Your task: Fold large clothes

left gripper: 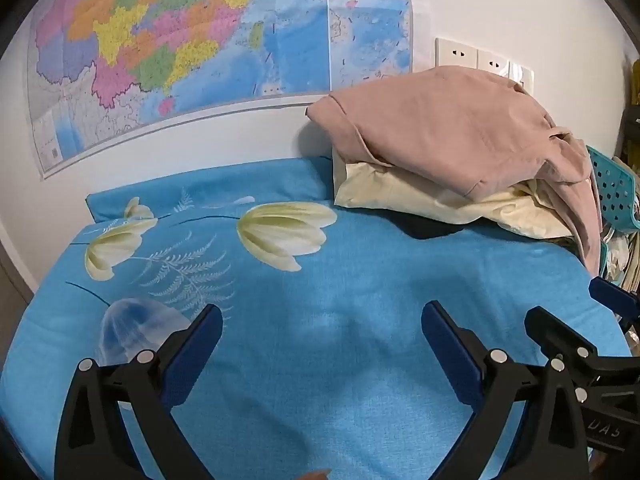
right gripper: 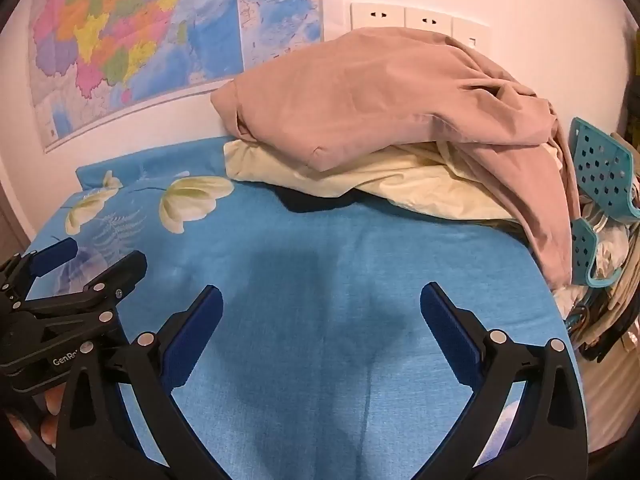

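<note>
Both my left gripper and right gripper gape wide, empty — that pink garment looks soft, floppy; I'd pinch its near hem

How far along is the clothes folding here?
Nothing looks folded yet. The pink garment lies heaped on a cream one at the far side of the blue sheet. Left gripper and right gripper are open and empty. All folding remains.
</note>
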A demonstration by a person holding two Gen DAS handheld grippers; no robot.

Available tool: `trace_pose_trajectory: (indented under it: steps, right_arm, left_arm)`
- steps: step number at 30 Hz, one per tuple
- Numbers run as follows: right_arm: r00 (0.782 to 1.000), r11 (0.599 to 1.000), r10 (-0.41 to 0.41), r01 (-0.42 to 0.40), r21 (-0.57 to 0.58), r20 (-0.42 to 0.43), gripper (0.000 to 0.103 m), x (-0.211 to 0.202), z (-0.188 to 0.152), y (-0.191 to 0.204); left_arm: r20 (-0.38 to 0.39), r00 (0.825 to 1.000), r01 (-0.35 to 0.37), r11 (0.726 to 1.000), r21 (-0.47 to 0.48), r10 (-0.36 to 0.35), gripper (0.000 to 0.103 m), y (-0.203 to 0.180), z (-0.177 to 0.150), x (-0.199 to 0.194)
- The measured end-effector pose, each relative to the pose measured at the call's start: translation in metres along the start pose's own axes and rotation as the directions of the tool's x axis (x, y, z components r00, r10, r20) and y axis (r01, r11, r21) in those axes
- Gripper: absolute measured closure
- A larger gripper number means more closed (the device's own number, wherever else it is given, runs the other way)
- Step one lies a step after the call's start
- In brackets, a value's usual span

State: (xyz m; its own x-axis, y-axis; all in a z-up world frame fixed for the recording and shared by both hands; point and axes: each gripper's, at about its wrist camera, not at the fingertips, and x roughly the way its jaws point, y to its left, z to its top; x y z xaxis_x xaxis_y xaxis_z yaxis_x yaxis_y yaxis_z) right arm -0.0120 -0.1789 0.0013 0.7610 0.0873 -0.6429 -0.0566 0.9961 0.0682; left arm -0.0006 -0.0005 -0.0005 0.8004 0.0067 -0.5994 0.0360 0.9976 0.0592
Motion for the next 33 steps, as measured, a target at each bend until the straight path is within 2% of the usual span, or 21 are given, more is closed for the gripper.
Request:
trace_pose_trajectory:
  steps: [33]
  right_arm:
    - [0.997,0.998,-0.068,0.068,-0.005,0.037,0.005,-0.011,0.002,0.000]
  left_arm:
    - [0.001,0.999,0.037,0.999,-0.005,-0.037,0.007,-0.004,0.005,-0.005]
